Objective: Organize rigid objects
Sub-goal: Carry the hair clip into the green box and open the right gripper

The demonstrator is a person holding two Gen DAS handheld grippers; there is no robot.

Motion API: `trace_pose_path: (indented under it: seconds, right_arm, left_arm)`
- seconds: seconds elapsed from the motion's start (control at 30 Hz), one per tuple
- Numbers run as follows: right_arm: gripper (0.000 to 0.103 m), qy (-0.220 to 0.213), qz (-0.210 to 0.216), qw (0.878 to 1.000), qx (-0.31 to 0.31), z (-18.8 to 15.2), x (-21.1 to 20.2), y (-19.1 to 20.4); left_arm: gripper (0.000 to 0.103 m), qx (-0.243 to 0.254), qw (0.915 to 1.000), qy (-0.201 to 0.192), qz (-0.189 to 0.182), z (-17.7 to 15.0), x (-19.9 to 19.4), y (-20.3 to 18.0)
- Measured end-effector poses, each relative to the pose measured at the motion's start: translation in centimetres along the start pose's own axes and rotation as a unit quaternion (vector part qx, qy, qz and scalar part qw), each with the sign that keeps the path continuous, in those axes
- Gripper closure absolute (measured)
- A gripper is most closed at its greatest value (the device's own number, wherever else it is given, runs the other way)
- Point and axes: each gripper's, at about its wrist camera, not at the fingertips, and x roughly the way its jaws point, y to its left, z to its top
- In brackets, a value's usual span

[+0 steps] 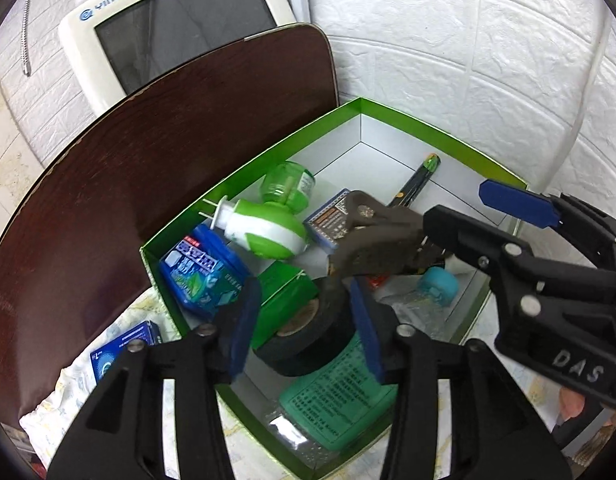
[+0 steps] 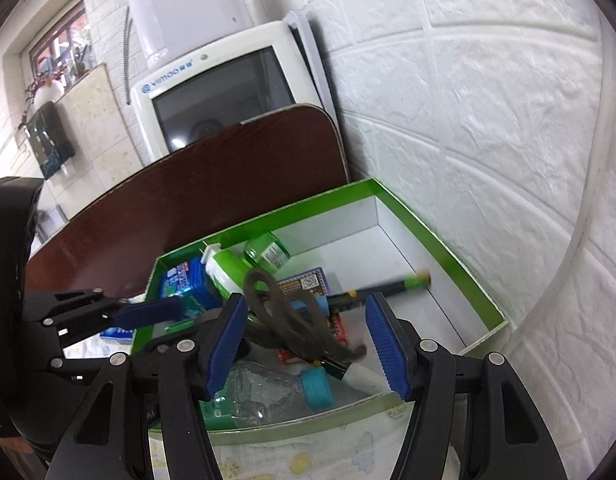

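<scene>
A green box point(image 1: 408, 120) point(image 2: 448, 248) holds several items. Brown-handled scissors point(image 1: 372, 236) point(image 2: 292, 312) show blurred over the box's middle, and no pad touches them. My left gripper point(image 1: 304, 292) is open above a black tape roll point(image 1: 308, 332), its pads apart from the roll. My right gripper point(image 2: 306, 302) point(image 1: 456, 206) is open, with the scissors in the gap between its fingers. Also inside lie a green-and-white plug-in vaporiser point(image 1: 264, 232), a blue gum box point(image 1: 200, 268), a black-and-green pen point(image 1: 420, 180) point(image 2: 380, 288) and a clear bottle with a teal cap point(image 2: 316, 388).
A dark brown board point(image 1: 188, 140) leans behind the box, in front of a white screened appliance point(image 1: 180, 32). The embossed white wall point(image 2: 488, 120) is close on the right. A small blue box point(image 1: 124, 352) lies on the patterned cloth point(image 2: 308, 456) outside the green box.
</scene>
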Motion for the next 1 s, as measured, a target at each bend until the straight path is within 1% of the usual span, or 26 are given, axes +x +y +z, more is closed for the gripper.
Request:
trace_pose_path:
  seconds: [0.03, 0.07, 0.2, 0.27, 0.37, 0.5, 0.6, 0.7, 0.77, 0.83, 0.9, 1.0]
  right_arm:
    - [0.039, 0.002, -0.002, 1.0, 0.001, -0.1, 0.0, 0.0]
    - [0.039, 0.004, -0.003, 1.0, 0.004, -0.2, 0.0, 0.0]
    - [0.039, -0.001, 0.0, 1.0, 0.003, -0.1, -0.5, 0.6]
    - [0.039, -0.005, 0.003, 1.0, -0.005, 0.0, -0.9, 1.4]
    - [0.039, -0.007, 0.017, 1.0, -0.013, 0.3, -1.4, 3.1]
    - [0.039, -0.004, 0.062, 0.997, -0.035, 0.3, -1.8, 7.0]
    - [0.039, 0.013, 0.094, 0.994, -0.06, 0.0, -1.2, 11.0]
    - [0.039, 0.052, 0.115, 0.99, -0.064, -0.5, 0.5, 15.0]
    - [0.039, 0.078, 0.13, 0.986, -0.066, -1.0, 1.9, 17.3]
    - [0.039, 0.102, 0.123, 0.985, -0.071, -1.3, 3.6, 19.7]
    - [0.039, 0.122, 0.104, 0.985, -0.069, -1.5, 5.3, 21.4]
    - [0.039, 0.154, 0.046, 0.985, -0.06, -2.0, 8.5, 22.9]
  left_arm:
    - [0.05, -0.004, 1.0, -0.002, 0.0, -0.2, -0.2, 0.3]
    - [0.048, -0.008, 0.9999, -0.007, 0.002, -0.4, -0.6, 0.6]
    - [0.047, -0.024, 0.9992, -0.024, 0.023, -1.4, -2.3, 2.7]
    - [0.047, -0.045, 0.998, -0.029, 0.033, -2.0, -3.0, 4.6]
    - [0.047, -0.09, 0.9937, -0.029, 0.06, -3.5, -3.9, 8.1]
    - [0.047, -0.16, 0.9829, -0.02, 0.089, -6.4, -4.5, 13.6]
    - [0.047, -0.205, 0.9733, -0.008, 0.103, -9.0, -4.6, 17.2]
    - [0.049, -0.237, 0.9675, 0.004, 0.089, -11.8, -4.5, 19.8]
    - [0.049, -0.246, 0.9657, 0.006, 0.083, -13.3, -4.4, 20.8]
    - [0.049, -0.249, 0.9658, 0.001, 0.07, -14.3, -4.4, 21.3]
    - [0.049, -0.243, 0.9683, 0.0, 0.058, -14.8, -4.1, 21.6]
    - [0.049, -0.24, 0.9689, -0.001, 0.058, -15.1, -3.2, 22.3]
